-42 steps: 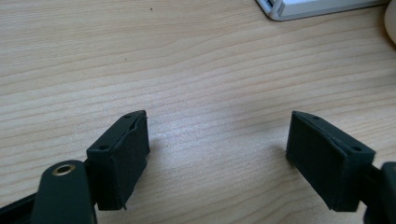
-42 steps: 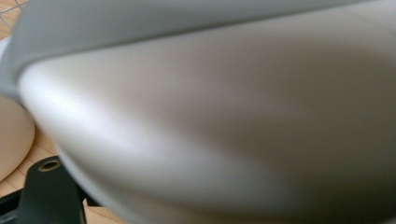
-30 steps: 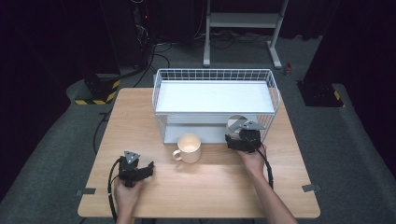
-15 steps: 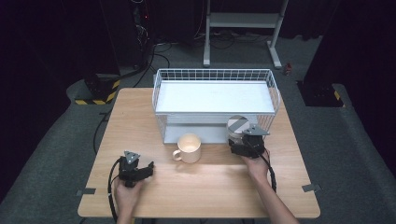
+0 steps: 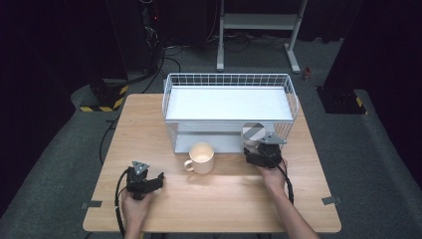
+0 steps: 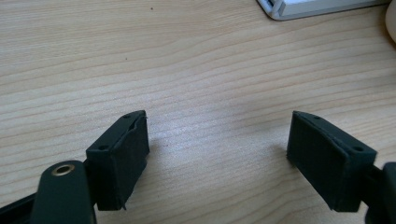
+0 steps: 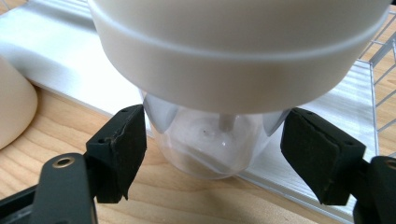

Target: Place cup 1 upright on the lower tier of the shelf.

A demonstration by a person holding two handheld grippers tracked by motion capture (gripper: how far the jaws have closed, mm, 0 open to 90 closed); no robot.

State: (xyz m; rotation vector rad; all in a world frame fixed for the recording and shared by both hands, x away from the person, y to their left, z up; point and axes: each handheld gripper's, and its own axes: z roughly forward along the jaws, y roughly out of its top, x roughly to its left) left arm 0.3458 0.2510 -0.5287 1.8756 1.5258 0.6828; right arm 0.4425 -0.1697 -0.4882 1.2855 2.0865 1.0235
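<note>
The right gripper (image 7: 212, 154) reaches level toward a small clear container (image 7: 212, 140) with a wide white lid (image 7: 233, 56), which stands on the table (image 5: 224, 199) directly ahead of it, at the front edge of the white wire rack (image 5: 229, 107). The container's transparent base sits between the gripper's 2 black pads (image 7: 123, 149); the jaws have just been closing around it, and the left pad is right at the plastic while a narrow gap shows at the right pad, so no firm pinch is visible. From the high view, the container (image 5: 254, 135) stands just beyond the right gripper (image 5: 260, 152), and a cream mug (image 5: 201, 158) sits near that gripper's left side, with its handle turned away from it. The left gripper (image 6: 217, 154) rests low over bare wood with its jaws spread and nothing between them, well apart from the mug.
</note>
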